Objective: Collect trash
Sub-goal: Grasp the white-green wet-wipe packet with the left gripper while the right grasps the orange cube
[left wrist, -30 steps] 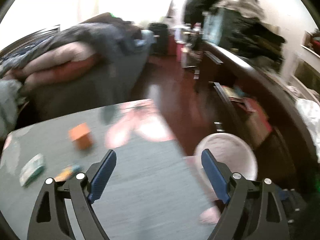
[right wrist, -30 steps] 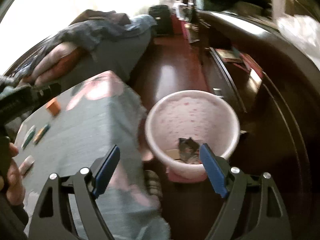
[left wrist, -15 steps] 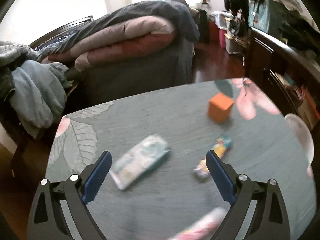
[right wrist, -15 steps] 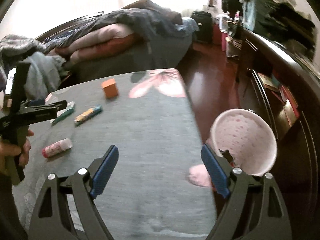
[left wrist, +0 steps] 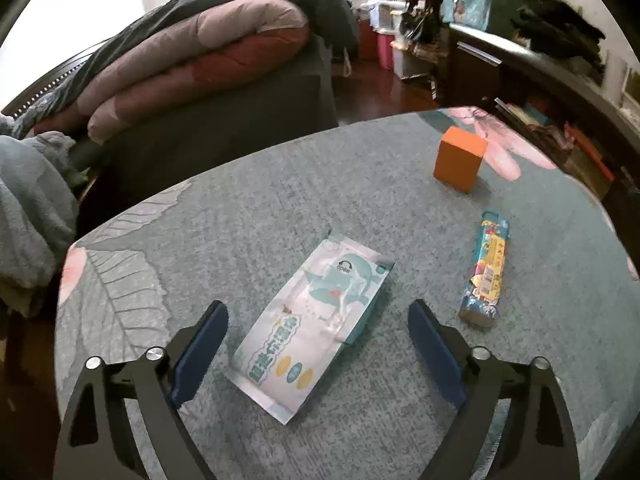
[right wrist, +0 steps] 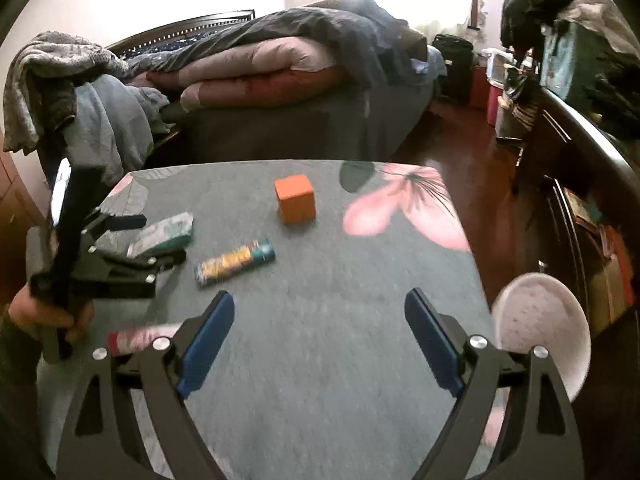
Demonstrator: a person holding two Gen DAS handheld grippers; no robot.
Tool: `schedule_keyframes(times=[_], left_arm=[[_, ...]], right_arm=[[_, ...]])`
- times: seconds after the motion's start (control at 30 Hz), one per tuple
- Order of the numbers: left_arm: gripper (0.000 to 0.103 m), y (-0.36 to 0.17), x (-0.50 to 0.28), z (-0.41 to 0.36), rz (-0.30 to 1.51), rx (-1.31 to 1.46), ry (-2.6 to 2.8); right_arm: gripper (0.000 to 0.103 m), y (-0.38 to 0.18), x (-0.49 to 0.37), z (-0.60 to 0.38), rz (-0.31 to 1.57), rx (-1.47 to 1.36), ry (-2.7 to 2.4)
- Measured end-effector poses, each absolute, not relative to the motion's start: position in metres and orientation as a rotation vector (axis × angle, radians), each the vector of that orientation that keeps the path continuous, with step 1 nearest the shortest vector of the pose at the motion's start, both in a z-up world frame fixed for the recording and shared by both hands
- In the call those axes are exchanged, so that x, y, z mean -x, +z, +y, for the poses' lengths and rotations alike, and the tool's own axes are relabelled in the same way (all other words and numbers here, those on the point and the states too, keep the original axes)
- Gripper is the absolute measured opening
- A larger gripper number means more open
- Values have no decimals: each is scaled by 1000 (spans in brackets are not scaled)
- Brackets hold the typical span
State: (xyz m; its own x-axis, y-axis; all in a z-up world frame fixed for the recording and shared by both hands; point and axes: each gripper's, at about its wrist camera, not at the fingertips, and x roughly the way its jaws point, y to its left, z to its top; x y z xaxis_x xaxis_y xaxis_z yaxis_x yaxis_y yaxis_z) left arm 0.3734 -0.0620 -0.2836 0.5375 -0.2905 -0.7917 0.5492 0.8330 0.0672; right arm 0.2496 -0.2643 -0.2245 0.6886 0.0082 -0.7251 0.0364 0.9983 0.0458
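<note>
Left tool (left wrist: 318, 344) (jaws spread) straddles the wipes packet (left wrist: 316, 328) on the table (left wrist: 240, 216).

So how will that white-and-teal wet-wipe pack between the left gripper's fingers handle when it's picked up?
The wet-wipe pack lies flat with a glossy film skin, so it is probably floppy and slightly slippery. It looks thin, likely light. The open left gripper may need an edge pinch.

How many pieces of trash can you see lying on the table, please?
4: a white-teal wipes packet between the left gripper's open fingers, a colourful wrapper to its right, an orange box farther back, and a blurred red-white item at the near edge.
</note>
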Motion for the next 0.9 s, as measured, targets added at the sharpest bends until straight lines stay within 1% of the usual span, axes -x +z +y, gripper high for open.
schedule_keyframes(times=[0.03, 0.1, 0.2, 0.23, 0.3, 0.5, 0.6, 0.67, 0.77, 0.83, 0.9], left_arm=[[84, -284, -374, -60, 871, -308, -531], [69, -283, -375, -56, 872, -279, -567], [51, -282, -372, -57, 854, -297, -598], [49, -282, -370, -59, 850, -304, -604], [46, -282, -366, -62, 839, -323, -601], [45, -281, -362, -59, 838, -315, -570], [45, -282, -360, -53, 837, -310, -537], [45, -282, -361, -48, 841, -301, -518], [45, -281, -362, -40, 849, -278, -487], [45, -281, -360, -35, 851, -264, -459], [45, -280, -357, -32, 844, -260, -430]], right_arm=[[89, -226, -261, -263, 811, -56, -13], [90, -232, -285, -262, 813, -47, -9], [90, -244, -317, -259, 829, -43, 4], [90, -248, -328, -259, 832, -49, 10], [90, -255, -345, -256, 838, -58, 31], [91, -272, -386, -243, 850, -32, 46], [90, -278, -400, -245, 883, -73, 65], [84, -279, -405, -247, 894, -86, 71], [67, -282, -405, -247, 911, -67, 53], [40, -281, -404, -245, 919, -30, 26], [39, -278, -400, -247, 922, -44, 45]])
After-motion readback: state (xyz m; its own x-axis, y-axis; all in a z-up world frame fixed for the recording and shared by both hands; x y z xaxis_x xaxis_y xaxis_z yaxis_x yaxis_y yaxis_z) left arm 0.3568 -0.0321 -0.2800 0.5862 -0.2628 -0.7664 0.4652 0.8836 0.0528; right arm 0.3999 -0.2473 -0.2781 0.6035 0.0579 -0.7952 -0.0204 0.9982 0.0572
